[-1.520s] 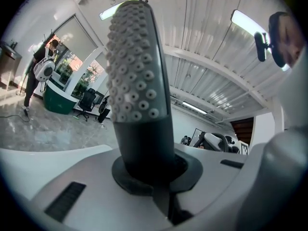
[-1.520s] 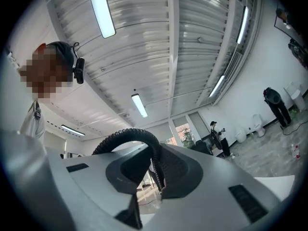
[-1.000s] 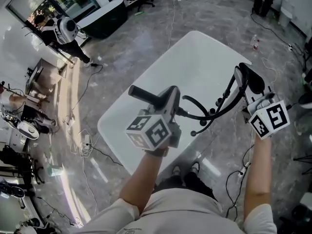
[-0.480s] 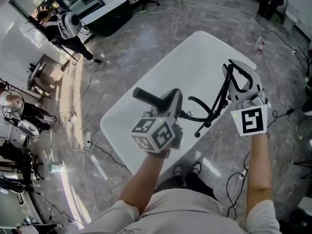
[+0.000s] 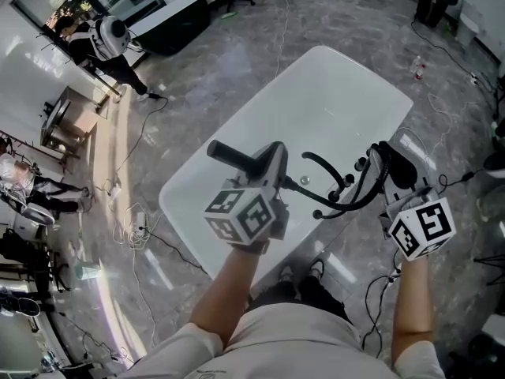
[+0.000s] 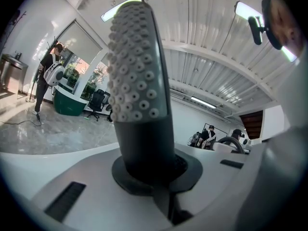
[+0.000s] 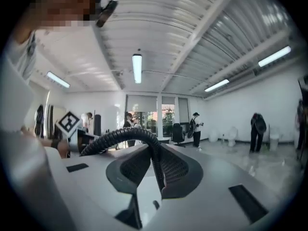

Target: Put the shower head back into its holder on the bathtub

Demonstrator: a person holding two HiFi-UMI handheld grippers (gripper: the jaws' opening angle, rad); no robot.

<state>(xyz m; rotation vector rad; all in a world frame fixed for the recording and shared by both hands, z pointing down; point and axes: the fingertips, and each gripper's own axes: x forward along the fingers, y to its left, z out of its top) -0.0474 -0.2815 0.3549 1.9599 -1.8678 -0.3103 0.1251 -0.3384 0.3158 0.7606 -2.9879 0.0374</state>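
The right hand-held gripper (image 5: 393,168) is now sitting lower and closer to the bathtub (image 5: 316,93) rim than in the earlier frame, bringing the hose (image 5: 359,197) loop down with it. The left hand-held gripper (image 5: 271,163) is barely shifting. The left one is pinching the shower head (image 6: 137,76) near its neck, its 2 jaws pressing tight, and is holding it above the bathtub, left of the black taps (image 5: 327,168). The right one is gripping the hose between part-spread jaws. The shower head is being held off the bathtub and under control, but it is not resting in the holder yet. I cannot pick the holder out among the fittings. Carrying the shower head across and seating it is still waiting to be done.
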